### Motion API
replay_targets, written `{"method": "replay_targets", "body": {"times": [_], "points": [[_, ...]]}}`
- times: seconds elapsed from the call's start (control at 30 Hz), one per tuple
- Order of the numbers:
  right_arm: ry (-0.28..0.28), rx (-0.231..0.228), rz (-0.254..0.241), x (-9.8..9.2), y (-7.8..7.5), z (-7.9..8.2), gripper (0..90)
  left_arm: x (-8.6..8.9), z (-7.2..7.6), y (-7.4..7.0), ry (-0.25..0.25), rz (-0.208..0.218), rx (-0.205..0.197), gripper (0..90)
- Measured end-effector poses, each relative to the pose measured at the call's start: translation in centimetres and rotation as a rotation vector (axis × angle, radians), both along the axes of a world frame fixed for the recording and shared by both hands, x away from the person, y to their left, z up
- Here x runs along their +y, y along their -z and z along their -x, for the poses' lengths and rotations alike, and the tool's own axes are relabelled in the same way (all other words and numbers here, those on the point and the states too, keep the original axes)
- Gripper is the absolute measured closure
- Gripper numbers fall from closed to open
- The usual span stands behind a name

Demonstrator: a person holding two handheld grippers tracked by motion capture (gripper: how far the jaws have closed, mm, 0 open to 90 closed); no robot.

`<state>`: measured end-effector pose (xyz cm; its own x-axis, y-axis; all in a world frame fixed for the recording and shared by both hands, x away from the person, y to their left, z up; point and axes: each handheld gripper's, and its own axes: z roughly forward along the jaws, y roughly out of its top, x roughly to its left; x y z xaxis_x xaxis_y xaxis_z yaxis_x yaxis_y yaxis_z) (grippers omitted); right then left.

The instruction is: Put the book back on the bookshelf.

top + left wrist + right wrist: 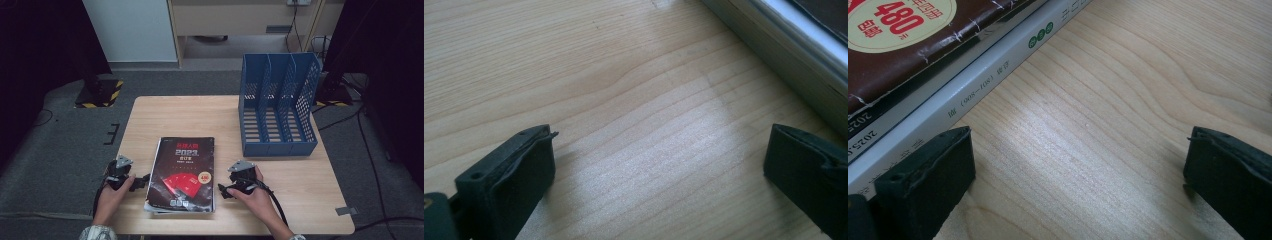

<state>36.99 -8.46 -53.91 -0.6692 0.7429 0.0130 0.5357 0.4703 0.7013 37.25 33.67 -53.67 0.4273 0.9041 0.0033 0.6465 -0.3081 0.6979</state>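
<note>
On the wooden bench (280, 180) seen from the high view, a stack of dark-covered books (183, 172) lies flat near the front edge, between the person's two hands. The left gripper (145, 179) rests on the bench just beside the stack's left edge, held by the left hand (114, 195), and its fingers point toward the stack. The right gripper (221, 190) sits just beside the stack's right edge, held by the right hand (256, 194), its cable trailing back toward the front of the bench. A blue file rack (277, 105) with three compartments stands upright at the far right of the bench, well apart from the stack. Along the left gripper view, the left gripper (659, 155) has its fingers (519, 180) spread wide apart with bare bench wood between them; the page edges of the books (784, 55) run across the upper right corner, close to the right-hand finger but not between the two. Along the right gripper view, the right gripper (1078, 165) likewise has its fingers (928, 180) released and wide apart over bare wood; the spines of the books (973, 85) run diagonally at the upper left, just beside the left-hand finger, with nothing grasped.
</note>
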Motion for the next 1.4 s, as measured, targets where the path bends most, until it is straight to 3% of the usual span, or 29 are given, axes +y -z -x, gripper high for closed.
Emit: {"method": "replay_targets", "body": {"times": [0.23,0.27,0.37,0.43,0.47,0.53,0.63,0.7,0.77,0.83,0.9,0.93,1.03,1.1,1.17,1.2,1.23,1.3,1.37,1.4], "points": [[0.001,0.000,-0.003,0.0,0.0,-0.1,0.8,0.0,0.2,-0.2,-0.009,0.005,0.005,3.4],[-0.002,0.004,0.003,0.0,-0.1,-0.1,2.1,0.1,0.2,-0.4,-0.027,0.032,0.006,4.6],[0.005,0.007,0.000,-0.1,-0.4,-0.2,9.9,0.4,0.3,-0.7,-0.033,0.042,-0.007,8.0],[0.006,0.019,-0.008,-0.2,-0.5,-0.2,11.1,0.7,0.7,-1.2,-0.062,0.057,-0.014,12.4],[0.002,0.015,-0.039,-0.3,-1.0,-0.1,16.0,0.9,1.1,-2.0,-0.086,0.072,-0.031,14.6],[-0.007,0.001,-0.054,-0.4,-1.4,0.0,20.8,0.9,1.5,-2.8,-0.091,0.096,-0.054,17.0],[-0.014,-0.008,-0.074,-0.4,-1.8,0.2,27.1,0.7,1.9,-3.6,-0.082,0.117,-0.070,20.9],[-0.025,-0.020,-0.104,-0.5,-2.5,0.5,35.6,-0.1,2.7,-4.7,-0.062,0.153,-0.101,24.3],[-0.026,-0.035,-0.112,-0.5,-2.8,0.6,38.6,-0.6,3.0,-5.0,-0.047,0.150,-0.102,25.5],[-0.047,-0.069,-0.151,-0.2,-4.2,1.1,46.5,-1.9,3.4,-5.3,-0.011,0.134,-0.108,26.5],[-0.060,-0.079,-0.157,0.0,-4.6,1.1,48.6,-2.2,3.4,-5.5,-0.012,0.137,-0.115,29.5],[-0.083,-0.068,-0.193,0.6,-5.1,1.0,50.9,-2.8,3.3,-5.7,-0.019,0.185,-0.118,30.4],[-0.118,-0.045,-0.202,1.5,-5.4,0.3,49.9,-3.7,3.3,-5.6,0.011,0.204,-0.103,31.7],[-0.124,-0.021,-0.213,2.3,-5.0,-0.9,41.4,-5.1,3.4,-5.3,0.049,0.138,-0.092,31.6],[-0.122,-0.017,-0.224,2.3,-4.7,-1.2,39.1,-5.3,3.3,-5.2,0.054,0.126,-0.091,31.5],[-0.103,0.011,-0.262,2.3,-3.9,-1.9,36.8,-5.7,3.1,-4.7,0.060,0.126,-0.080,31.2],[-0.103,0.011,-0.262,2.3,-3.9,-1.9,36.8,-5.7,3.1,-4.7,0.060,0.126,-0.080,30.7],[-0.124,0.044,-0.260,2.5,-3.2,-2.3,32.0,-6.1,2.8,-4.0,0.077,0.096,-0.044,29.0],[-0.130,0.053,-0.264,2.5,-2.9,-2.3,29.4,-6.2,2.8,-3.8,0.071,0.092,-0.041,26.2],[-0.137,0.090,-0.253,2.9,-2.5,-2.4,26.1,-6.3,2.7,-3.7,0.062,0.106,-0.042,26.2]]}}
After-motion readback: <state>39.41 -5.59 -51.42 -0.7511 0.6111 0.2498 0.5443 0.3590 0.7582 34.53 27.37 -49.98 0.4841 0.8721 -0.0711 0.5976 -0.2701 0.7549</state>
